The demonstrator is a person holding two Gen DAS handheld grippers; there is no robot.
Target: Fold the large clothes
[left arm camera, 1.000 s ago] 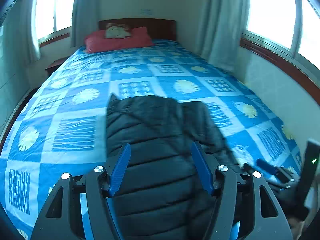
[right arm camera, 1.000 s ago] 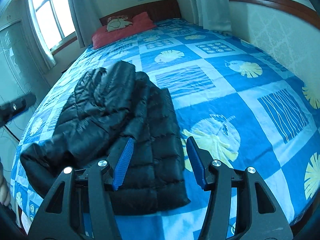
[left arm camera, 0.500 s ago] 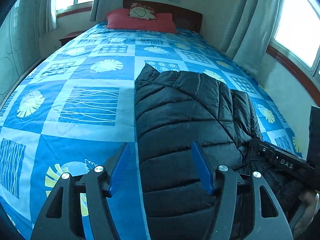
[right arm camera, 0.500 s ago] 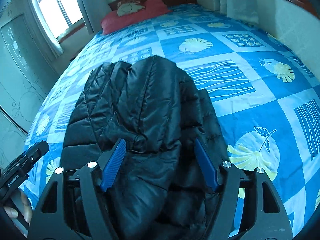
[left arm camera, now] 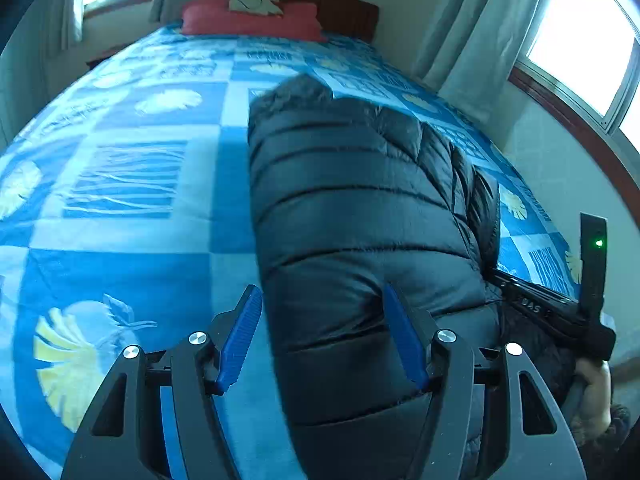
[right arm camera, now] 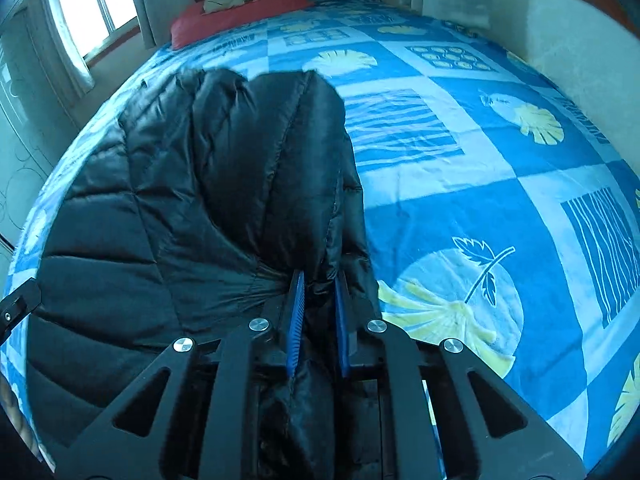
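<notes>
Black puffer jacket (right arm camera: pixel 224 184) between closing jaws

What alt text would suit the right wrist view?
The right tongs are closing on a pinched fold of a black puffer jacket lying on a bed with a blue patterned cover. A red pillow lies at the headboard, and a window is at upper left.

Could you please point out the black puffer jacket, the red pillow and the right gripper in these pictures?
black puffer jacket (right arm camera: pixel 168 200): right wrist view, quilted body panel.
red pillow (left arm camera: pixel 224 20): left wrist view, front face.
right gripper (right arm camera: pixel 318 284): right wrist view, between fingertips closing on jacket fabric.
</notes>
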